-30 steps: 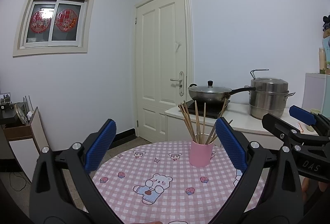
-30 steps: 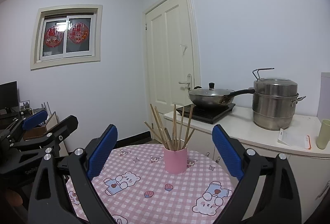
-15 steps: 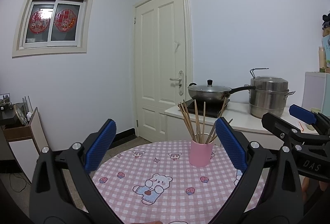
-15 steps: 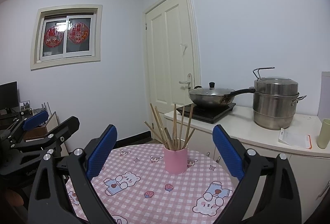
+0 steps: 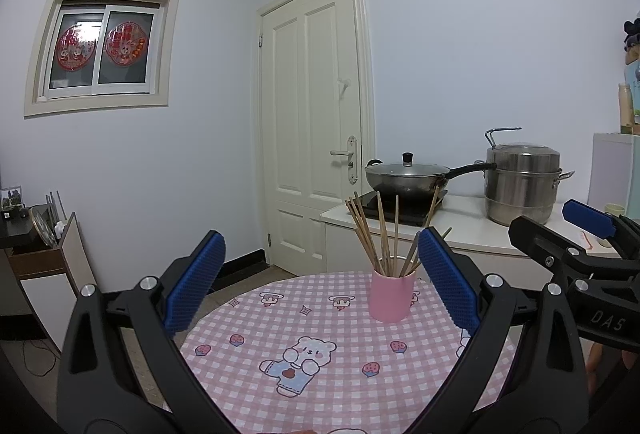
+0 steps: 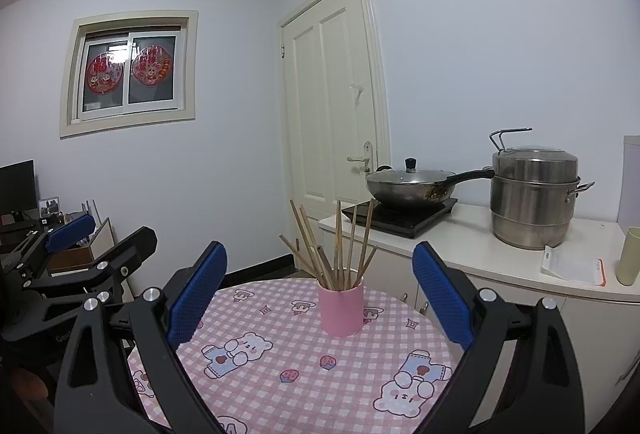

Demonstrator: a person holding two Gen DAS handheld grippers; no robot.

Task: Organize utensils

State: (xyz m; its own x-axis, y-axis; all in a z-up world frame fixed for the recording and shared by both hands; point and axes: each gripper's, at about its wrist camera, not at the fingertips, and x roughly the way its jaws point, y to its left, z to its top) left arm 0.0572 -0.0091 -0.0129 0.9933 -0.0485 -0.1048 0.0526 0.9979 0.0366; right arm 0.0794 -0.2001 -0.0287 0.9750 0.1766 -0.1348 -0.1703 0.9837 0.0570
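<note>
Both grippers held above the near edge of the round worktop (image 5: 320, 386), spread wide and empty: left gripper (image 5: 320, 286) framing the pink cup (image 5: 390, 294), right gripper (image 6: 320, 290) likewise centred on it. Cup standing upright toward the far side of the pink checked cloth, well apart from either set of fingers (image 5: 196, 282). Bundle of wooden chopsticks (image 6: 340, 246) fanned loosely inside, tips splayed in several directions above the rim. No utensil seen lying loose on the cloth, so judged an early stage, approach not yet begun. Best done, probably, by steadying the cup with one gripper low on its wall while closing the other on a single stick near its upper part. Slow, straight lift advisable, since a light cup with tall leaning sticks looked likely to tip. Wok (image 6: 412, 186) and steel steamer pot (image 6: 534, 198) on the counter behind, out of the way.
</note>
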